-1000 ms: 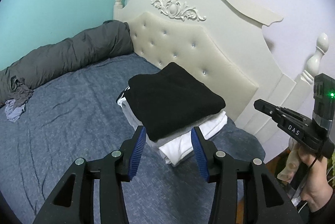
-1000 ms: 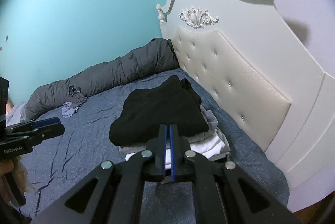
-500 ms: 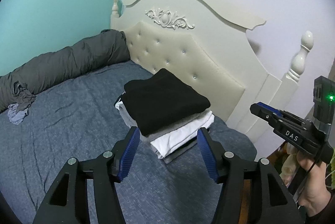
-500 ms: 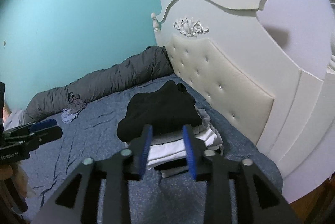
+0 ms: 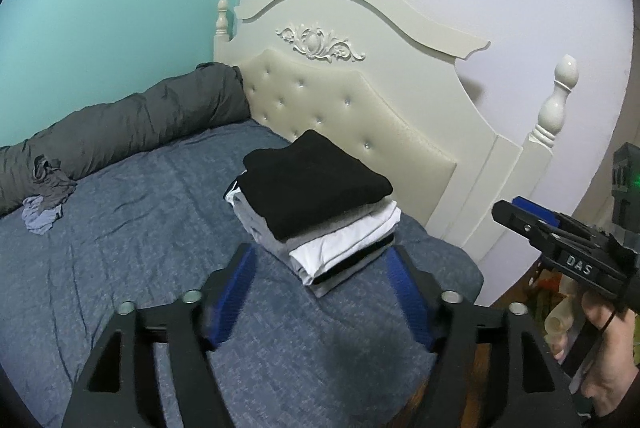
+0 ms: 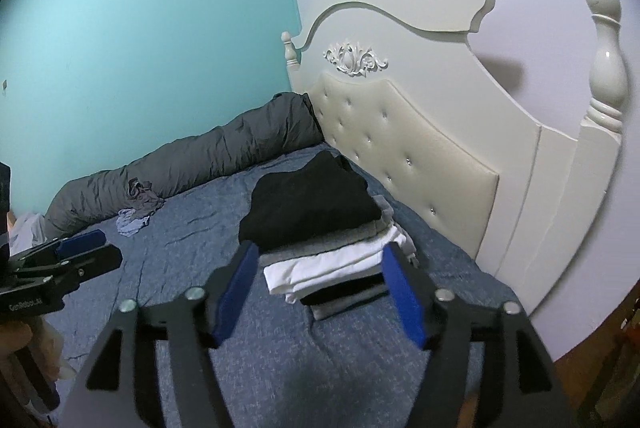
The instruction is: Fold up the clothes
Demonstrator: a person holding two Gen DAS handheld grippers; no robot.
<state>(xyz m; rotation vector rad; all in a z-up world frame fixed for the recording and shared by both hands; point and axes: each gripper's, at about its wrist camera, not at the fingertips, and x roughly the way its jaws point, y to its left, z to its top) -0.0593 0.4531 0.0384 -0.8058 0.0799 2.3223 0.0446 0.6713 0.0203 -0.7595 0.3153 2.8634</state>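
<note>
Neatly folded clothes (image 5: 316,204) sit stacked on the bed (image 5: 120,248) near the headboard (image 5: 360,116). Both the left gripper (image 5: 320,292) and right gripper (image 6: 320,292) hang spread wide, empty. Soft, light fabric (likely floppy): best pinched at edges.

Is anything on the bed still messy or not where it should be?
Yes. A small crumpled heap of clothes lies loose on the blue bedsheet against the grey rolled duvet, unfolded and far from the neat stack of folded clothes by the headboard. The stack itself looks tidy.
</note>
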